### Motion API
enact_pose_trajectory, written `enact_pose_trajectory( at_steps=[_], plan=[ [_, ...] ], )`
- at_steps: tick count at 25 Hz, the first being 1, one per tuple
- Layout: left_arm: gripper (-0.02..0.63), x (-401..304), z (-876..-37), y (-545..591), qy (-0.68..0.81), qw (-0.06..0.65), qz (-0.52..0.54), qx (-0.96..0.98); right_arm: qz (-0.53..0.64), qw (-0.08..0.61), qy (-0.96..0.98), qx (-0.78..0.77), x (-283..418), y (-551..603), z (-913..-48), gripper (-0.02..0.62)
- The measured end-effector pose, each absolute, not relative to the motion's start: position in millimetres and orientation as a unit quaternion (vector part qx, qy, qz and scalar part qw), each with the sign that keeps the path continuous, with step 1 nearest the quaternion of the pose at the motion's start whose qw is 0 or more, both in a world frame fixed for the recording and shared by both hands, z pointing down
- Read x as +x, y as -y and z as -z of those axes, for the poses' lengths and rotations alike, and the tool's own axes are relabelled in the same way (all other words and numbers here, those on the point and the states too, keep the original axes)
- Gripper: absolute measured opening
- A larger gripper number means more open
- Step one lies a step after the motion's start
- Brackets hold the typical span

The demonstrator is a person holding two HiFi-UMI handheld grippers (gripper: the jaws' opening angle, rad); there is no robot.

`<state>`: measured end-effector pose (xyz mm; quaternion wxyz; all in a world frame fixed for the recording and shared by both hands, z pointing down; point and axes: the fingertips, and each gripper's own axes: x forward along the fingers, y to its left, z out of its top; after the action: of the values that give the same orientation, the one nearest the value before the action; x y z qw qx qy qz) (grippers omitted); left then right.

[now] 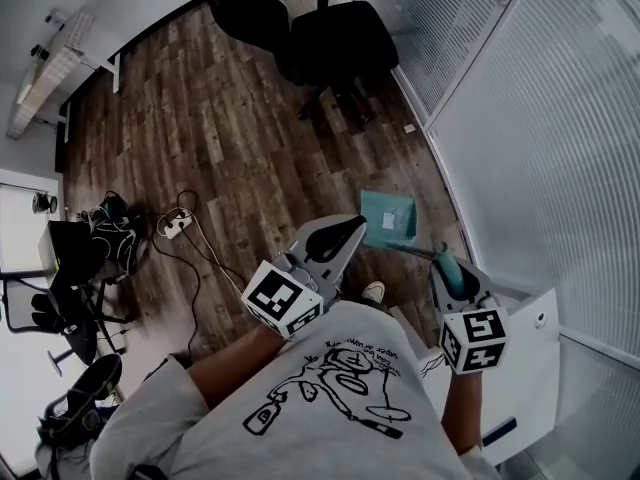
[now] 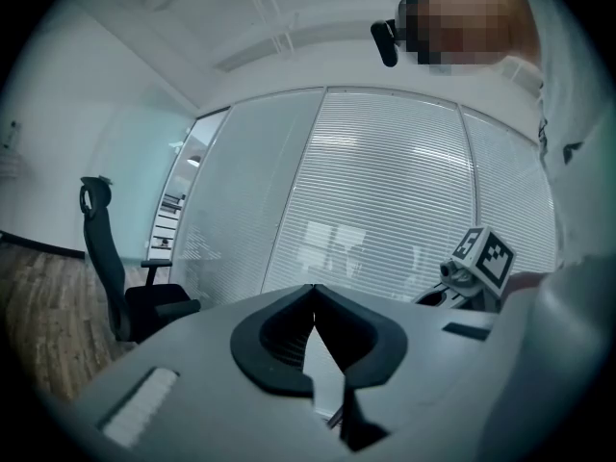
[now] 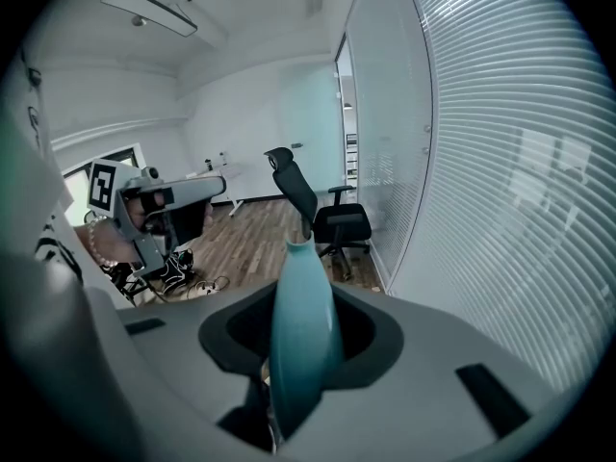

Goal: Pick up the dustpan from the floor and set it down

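Below the head camera, one teal plastic dustpan [image 1: 388, 216] hangs by its handle from the right gripper [image 1: 447, 268] over the brown wooden plank floor [image 1: 220, 138]. The pickup looks done and the setting down remains.

Across the left gripper view, the left gripper [image 2: 314, 296] is clenched on nothing.

Along the right gripper view, the jaws clamp the single teal handle [image 3: 300, 325].

Count: two grippers, one dustpan.

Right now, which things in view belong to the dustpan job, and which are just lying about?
Job:
- dustpan, held off the floor
- right tool, shut on it

Lying about:
- office chair
- power strip with its cable
- left tool, shut and empty
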<state>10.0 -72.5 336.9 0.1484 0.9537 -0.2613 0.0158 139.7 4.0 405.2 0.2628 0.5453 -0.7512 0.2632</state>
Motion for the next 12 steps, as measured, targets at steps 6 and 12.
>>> enact_pose_trajectory(
  at_steps=[6,12],
  plan=[
    [0.002,6,-338,71,0.263,0.149,-0.015,0.953,-0.263,0.267,0.752,0.542,136,-3,-413,0.092],
    [0.002,3,-342,68,0.268,0.152,-0.019,0.951,-0.262,0.270,0.754,0.538,135,-4,-426,0.092]
  ],
)
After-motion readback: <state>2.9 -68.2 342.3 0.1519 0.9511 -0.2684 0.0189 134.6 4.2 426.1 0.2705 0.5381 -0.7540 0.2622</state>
